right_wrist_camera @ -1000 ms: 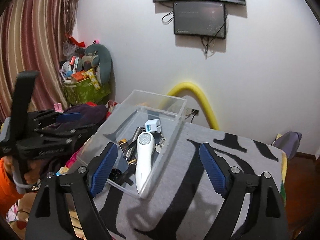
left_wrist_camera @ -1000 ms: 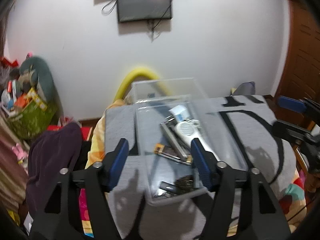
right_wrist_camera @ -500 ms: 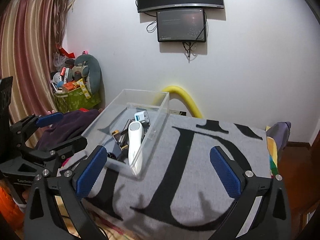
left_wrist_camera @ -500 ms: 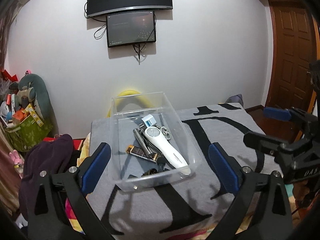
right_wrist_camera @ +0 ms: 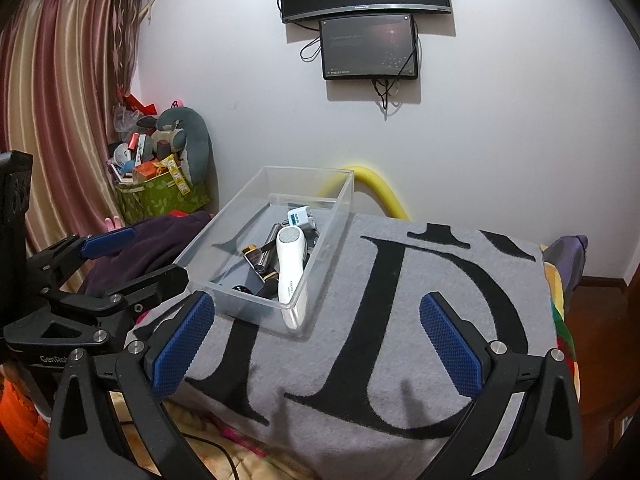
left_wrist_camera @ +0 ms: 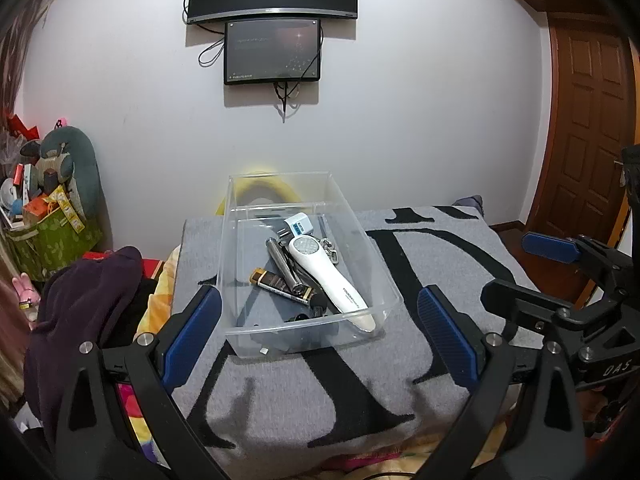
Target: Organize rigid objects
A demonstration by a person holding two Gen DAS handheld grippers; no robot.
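Both claws wide apart and empty over a grey blanket with a clear bin of small items.

The blanket with black lettering covers the surface; the transparent plastic bin sits at its 11 o'clock part. Left claw frames the bin's near end without touching; right claw hangs beside it at 3 o'clock. Inside lie a white handheld device, a metal cylinder, a black-and-gold battery and a white adapter.
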